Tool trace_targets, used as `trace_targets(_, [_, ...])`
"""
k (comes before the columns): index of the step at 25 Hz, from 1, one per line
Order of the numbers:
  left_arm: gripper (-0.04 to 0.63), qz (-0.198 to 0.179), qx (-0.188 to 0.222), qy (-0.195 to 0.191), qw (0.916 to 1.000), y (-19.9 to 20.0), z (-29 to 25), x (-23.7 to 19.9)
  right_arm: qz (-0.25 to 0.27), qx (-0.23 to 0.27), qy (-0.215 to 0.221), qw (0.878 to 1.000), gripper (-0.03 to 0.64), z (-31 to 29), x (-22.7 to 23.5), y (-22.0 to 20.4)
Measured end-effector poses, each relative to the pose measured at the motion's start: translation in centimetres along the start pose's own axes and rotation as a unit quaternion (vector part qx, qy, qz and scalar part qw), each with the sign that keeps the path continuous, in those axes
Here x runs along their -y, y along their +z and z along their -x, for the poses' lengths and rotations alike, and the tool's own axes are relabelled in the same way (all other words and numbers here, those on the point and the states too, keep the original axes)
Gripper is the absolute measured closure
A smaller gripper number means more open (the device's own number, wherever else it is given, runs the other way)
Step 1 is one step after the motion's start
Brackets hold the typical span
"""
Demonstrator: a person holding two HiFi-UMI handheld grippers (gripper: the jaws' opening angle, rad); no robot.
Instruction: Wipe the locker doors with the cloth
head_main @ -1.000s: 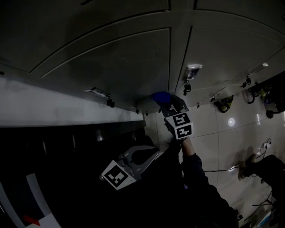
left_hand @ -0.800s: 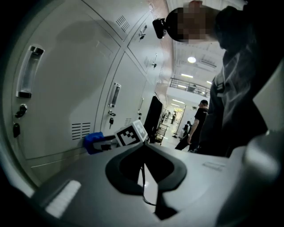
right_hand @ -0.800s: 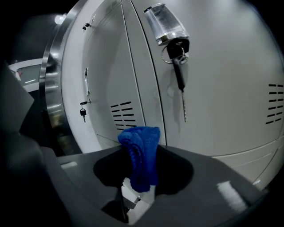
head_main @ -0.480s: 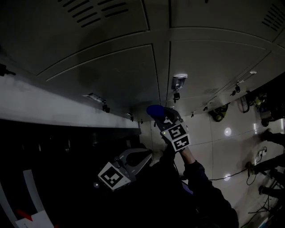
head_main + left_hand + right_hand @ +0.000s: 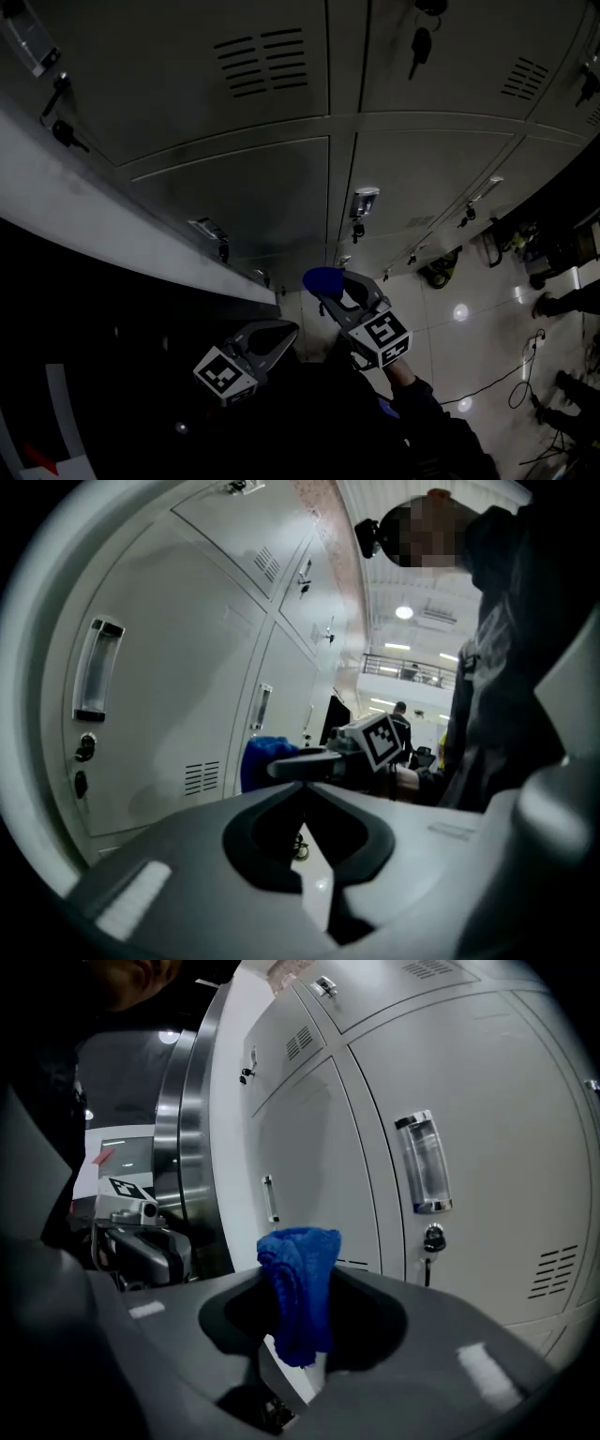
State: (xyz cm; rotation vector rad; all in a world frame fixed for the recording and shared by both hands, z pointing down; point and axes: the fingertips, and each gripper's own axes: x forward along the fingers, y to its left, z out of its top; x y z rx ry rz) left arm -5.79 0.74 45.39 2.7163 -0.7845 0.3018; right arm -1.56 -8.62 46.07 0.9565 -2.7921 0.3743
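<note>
Grey locker doors (image 5: pixel 281 187) fill the head view, and they show pale in the right gripper view as locker doors (image 5: pixel 478 1176). My right gripper (image 5: pixel 328 286) is shut on a bunched blue cloth (image 5: pixel 322 278), held low in front of the bottom row of doors. The cloth (image 5: pixel 302 1283) stands up between the jaws. I cannot tell whether it touches a door. My left gripper (image 5: pixel 284 330) hangs lower left of it, jaws shut with nothing between them. From the left gripper (image 5: pixel 305 785) I see the cloth (image 5: pixel 265 761) and the right gripper's marker cube (image 5: pixel 380 739).
A clear handle (image 5: pixel 363 202) and a key lock (image 5: pixel 432 1239) sit on the door above the cloth. Keys (image 5: pixel 419 42) hang from upper locks. A steel column (image 5: pixel 183 1138) stands left of the lockers. On the glossy tiled floor (image 5: pixel 469 328) lie cables (image 5: pixel 520 375) and a small machine (image 5: pixel 439 272).
The head view has swung up the lockers, showing a vented upper row. In the frame the right gripper with the cloth has drifted left and down; the left gripper stays low beside it.
</note>
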Motion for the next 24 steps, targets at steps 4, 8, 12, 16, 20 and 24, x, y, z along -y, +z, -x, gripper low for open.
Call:
trace_targets(4, [0.598,-0.008,0.006,-0.009,0.9999,0.4,-0.1,-0.1,-0.001,0.010,-0.005,1.000,0.480,0.2,-0.7,0.7])
trace_targets(8, [0.598,-0.011,0.001,-0.020,0.9997,0.5,-0.2,-0.2,0.004,0.015,-0.011,1.000,0.480,0.4,-1.0,1.0])
trace_targets(12, [0.597,-0.013,-0.014,-0.024,0.9995,-0.4,-0.3,-0.6,0.005,0.022,-0.020,1.000,0.480,0.8,-0.8,1.3])
trace_targets(16, [0.598,-0.021,-0.005,-0.042,0.9989,0.2,-0.9,-0.3,0.002,0.026,-0.032,0.999,0.480,1.2,-0.4,1.4])
trace_targets(20, [0.598,-0.025,-0.001,-0.054,0.9982,0.5,-1.3,-0.4,0.002,0.028,-0.038,0.999,0.480,1.4,-0.1,1.5])
trace_targets(24, [0.598,-0.013,-0.004,-0.055,0.9984,0.1,-1.4,-0.5,0.001,0.022,-0.037,0.999,0.480,1.3,-0.3,1.2])
